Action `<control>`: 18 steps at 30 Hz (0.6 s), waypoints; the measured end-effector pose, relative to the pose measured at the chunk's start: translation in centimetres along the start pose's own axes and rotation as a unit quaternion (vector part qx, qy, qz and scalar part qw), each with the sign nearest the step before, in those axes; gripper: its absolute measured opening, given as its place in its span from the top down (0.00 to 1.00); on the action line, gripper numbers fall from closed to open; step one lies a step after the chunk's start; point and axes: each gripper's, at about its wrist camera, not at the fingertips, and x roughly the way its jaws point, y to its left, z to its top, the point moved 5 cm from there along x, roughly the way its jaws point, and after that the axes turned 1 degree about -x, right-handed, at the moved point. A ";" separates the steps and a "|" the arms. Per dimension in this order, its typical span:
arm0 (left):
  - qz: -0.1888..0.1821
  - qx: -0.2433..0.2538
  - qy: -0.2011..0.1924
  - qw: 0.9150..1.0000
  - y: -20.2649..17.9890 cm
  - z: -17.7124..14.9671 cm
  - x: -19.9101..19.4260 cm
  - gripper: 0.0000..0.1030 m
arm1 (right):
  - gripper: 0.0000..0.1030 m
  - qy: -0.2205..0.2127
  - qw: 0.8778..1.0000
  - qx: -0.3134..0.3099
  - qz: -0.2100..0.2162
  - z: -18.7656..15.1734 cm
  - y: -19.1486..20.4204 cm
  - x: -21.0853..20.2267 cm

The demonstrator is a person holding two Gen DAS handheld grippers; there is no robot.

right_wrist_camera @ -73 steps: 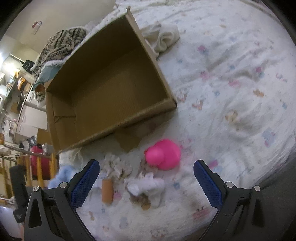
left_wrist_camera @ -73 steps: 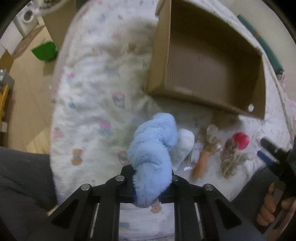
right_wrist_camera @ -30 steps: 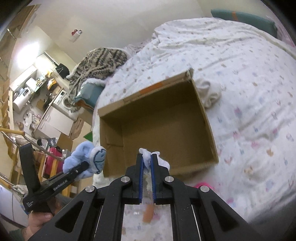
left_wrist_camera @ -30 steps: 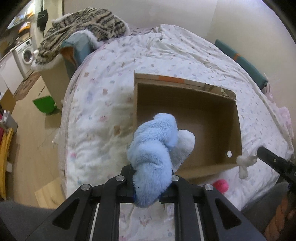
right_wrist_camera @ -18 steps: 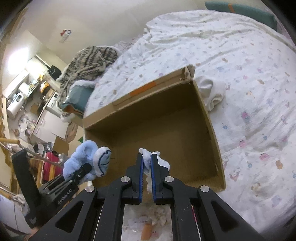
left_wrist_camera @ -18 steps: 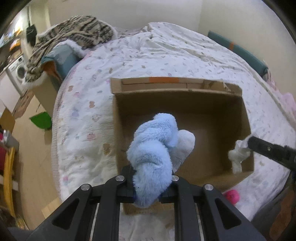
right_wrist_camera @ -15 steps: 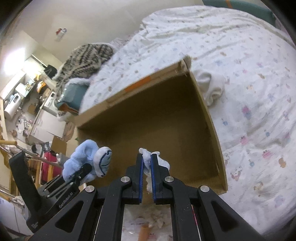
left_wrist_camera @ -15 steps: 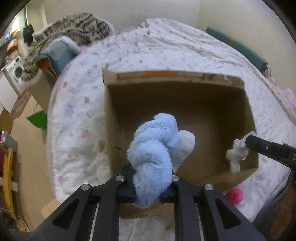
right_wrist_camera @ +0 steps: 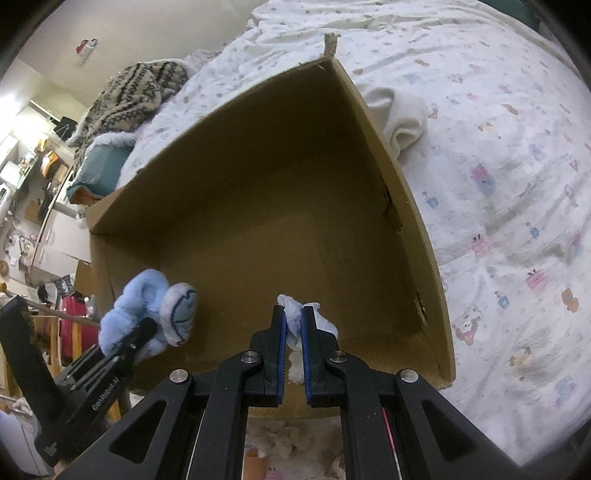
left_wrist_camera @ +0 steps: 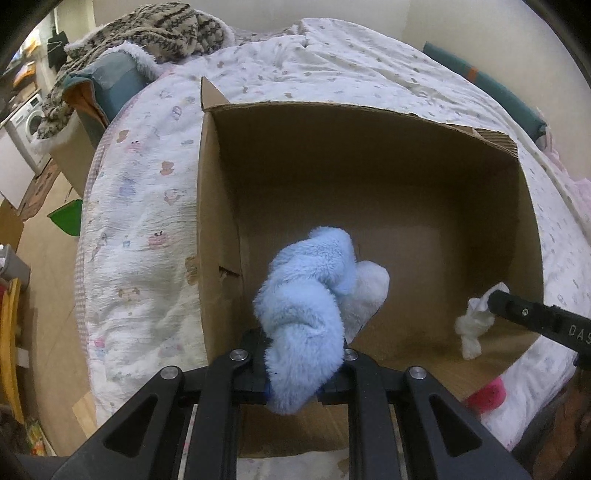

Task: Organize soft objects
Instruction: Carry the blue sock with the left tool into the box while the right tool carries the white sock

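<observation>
- A bedroom: a bed (left_wrist_camera: 155,229) under a white printed quilt takes up most of both views, with a striped knit throw (left_wrist_camera: 159,29) heaped at its far left and a washing machine (left_wrist_camera: 27,123) off beyond the edge.
- Left tool (left_wrist_camera: 295,373) first: its jaws are clamped on a fluffy blue plush toy (left_wrist_camera: 306,314), which stands up out of the grip, long axis running away from the camera, white end tipped right.
- Right tool (right_wrist_camera: 292,354): jaws all but together, pinching a small white rag toy (right_wrist_camera: 295,317) that pokes out above and below them.
- Outward from both: the open cardboard box (left_wrist_camera: 218,206) sits straight ahead and below. Both tools point steeply down into its near half, the left one by the left wall, the right one by the right wall.
- That is the hinge for the release, I judge: both loads hang over bare box floor, so opening should drop each inside.
- The box looks empty in both views.
- Only the left view shows the pink plush (left_wrist_camera: 487,397) outside the box's near right corner.
- Only the right view shows the cream cloth (right_wrist_camera: 399,114) bunched against the far right wall outside, the face on the blue toy's white end, and scraps on the quilt just below the tool.
</observation>
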 end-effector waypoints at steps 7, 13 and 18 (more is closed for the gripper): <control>0.003 0.006 0.009 1.000 -0.6 -0.1 0.2 0.85 | 0.91 0.006 1.000 0.005 -0.010 0.2 0.1 0.8; -0.001 0.005 0.018 1.000 -1.1 -0.3 0.4 0.82 | 0.91 0.007 1.000 0.003 -0.015 0.5 0.7 1.1; 0.000 0.013 0.023 1.000 -1.5 -0.7 0.5 0.80 | 0.91 0.007 1.000 0.003 -0.017 0.5 0.8 1.1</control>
